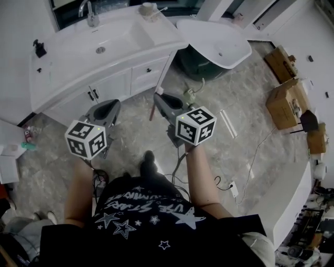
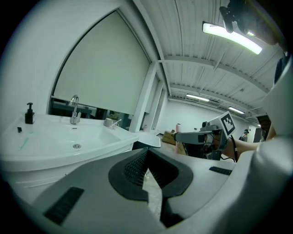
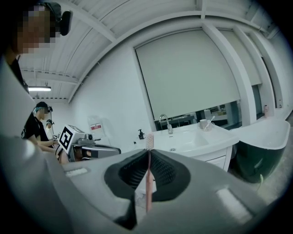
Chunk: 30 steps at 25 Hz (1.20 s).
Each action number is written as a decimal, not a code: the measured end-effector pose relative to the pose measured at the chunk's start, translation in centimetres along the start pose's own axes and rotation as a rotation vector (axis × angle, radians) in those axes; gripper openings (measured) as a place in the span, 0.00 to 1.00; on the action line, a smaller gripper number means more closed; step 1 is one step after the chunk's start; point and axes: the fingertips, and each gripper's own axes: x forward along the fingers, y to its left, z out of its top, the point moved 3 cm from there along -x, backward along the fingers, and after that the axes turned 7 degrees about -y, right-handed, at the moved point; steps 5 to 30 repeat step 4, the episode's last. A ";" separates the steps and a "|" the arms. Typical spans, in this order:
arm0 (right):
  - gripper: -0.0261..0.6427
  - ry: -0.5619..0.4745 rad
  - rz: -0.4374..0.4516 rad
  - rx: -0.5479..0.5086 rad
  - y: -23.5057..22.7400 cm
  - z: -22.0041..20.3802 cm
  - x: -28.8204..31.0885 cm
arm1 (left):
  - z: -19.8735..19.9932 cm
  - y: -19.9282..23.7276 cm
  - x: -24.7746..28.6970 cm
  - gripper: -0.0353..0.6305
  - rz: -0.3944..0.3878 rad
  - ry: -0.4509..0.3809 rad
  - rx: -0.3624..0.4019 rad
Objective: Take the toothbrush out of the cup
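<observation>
A white counter [image 1: 68, 62] with a tap [image 1: 92, 14] and a cup [image 1: 148, 10] stands ahead, well apart from both claws. A white tub [image 1: 224, 47] and brown boxes [image 1: 284, 101] sit to the right. The right claw [image 3: 149, 155] pinches a thin pink toothbrush [image 3: 149, 183] that stands up with its bristles on top. The left claw [image 2: 145, 157] is pressed together, with nothing in it.

Two tools [image 1: 112, 104] [image 1: 158, 97], one pink toothbrush [image 3: 149, 178], one cup [image 1: 148, 9], one faucet [image 1: 90, 13]
</observation>
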 end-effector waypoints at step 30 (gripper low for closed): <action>0.06 -0.002 -0.012 -0.001 2.5 -1.0 -0.9 | -0.6 -0.4 -2.3 0.06 -0.013 -0.002 0.002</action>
